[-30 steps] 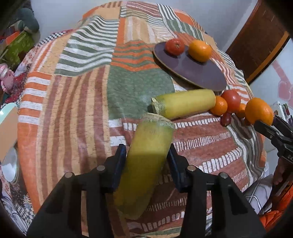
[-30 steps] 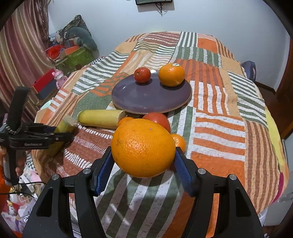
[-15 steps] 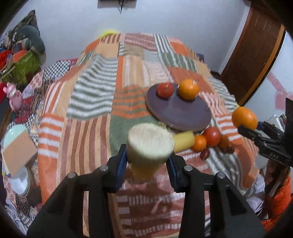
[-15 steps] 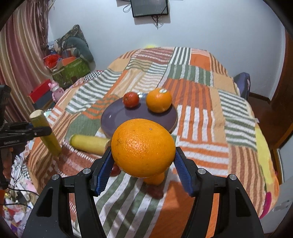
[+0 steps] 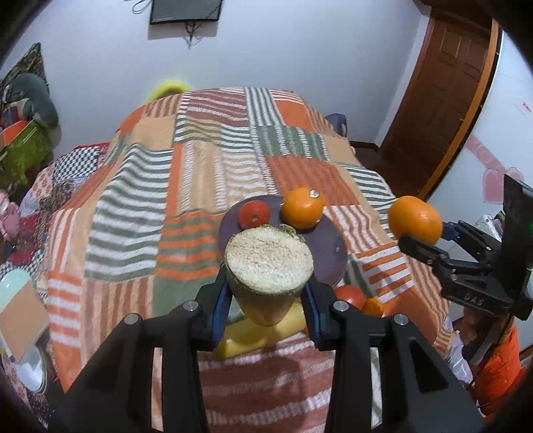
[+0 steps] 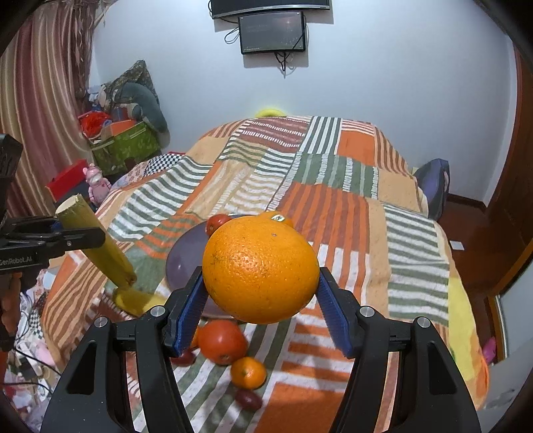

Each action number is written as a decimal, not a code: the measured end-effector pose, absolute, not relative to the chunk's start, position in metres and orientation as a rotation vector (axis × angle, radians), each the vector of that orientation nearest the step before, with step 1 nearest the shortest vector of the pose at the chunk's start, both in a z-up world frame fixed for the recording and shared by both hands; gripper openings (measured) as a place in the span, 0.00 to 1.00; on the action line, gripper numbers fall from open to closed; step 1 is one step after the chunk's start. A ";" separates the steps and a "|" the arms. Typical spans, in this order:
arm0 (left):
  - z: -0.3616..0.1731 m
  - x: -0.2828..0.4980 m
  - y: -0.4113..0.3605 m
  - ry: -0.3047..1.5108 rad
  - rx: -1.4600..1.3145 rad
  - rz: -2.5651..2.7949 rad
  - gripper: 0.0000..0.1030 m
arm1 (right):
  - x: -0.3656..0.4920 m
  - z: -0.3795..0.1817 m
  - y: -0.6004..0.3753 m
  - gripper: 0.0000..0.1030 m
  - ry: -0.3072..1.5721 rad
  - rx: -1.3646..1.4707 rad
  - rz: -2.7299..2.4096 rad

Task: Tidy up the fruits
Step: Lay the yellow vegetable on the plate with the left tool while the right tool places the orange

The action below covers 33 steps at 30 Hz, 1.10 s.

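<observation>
My left gripper [image 5: 266,286] is shut on a yellow-green stalk piece [image 5: 269,263], held in the air with its pale cut end facing the camera. My right gripper [image 6: 261,276] is shut on a large orange [image 6: 260,253], also held above the bed. Below sits a purple plate [image 6: 183,263] that carries a tomato [image 5: 254,214] and an orange [image 5: 302,207]. A second stalk piece [image 5: 253,333] lies on the bedspread by the plate's near edge. Loose beside it are a tomato [image 6: 222,341], a small mandarin [image 6: 248,372] and two dark red fruits [image 6: 248,399].
Everything rests on a bed under a striped patchwork bedspread [image 5: 200,186]. A green box [image 6: 123,146] with clutter and a curtain [image 6: 36,110] stand on the left. A wooden door [image 5: 439,110] is on the right, and a screen [image 6: 271,31] hangs on the far wall.
The left gripper has lifted the stalk piece off the bedspread and tipped its cut end toward the camera. The right gripper has risen with the orange, so the plate looks farther below.
</observation>
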<state>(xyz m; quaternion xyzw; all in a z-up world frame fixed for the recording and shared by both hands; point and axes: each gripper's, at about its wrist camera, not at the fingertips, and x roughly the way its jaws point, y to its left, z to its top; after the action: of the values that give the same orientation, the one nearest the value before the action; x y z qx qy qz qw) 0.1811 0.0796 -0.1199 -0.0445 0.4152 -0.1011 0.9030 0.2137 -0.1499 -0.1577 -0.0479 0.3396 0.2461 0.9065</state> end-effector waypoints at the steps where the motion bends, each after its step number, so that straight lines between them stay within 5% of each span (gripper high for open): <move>1: -0.121 0.185 0.076 0.860 -0.092 -0.219 0.38 | 0.216 -0.158 -0.150 0.59 0.702 -0.103 0.508; 33: -0.194 0.282 0.064 1.031 -0.290 -0.307 0.38 | 0.273 -0.218 -0.118 0.59 0.853 -0.182 0.567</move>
<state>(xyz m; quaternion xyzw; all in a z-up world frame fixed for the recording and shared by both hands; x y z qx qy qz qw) 0.2822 0.0638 -0.1942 -0.1377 0.4894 -0.1455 0.8487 0.2730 -0.1180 -0.2184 -0.0871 0.4076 0.2710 0.8677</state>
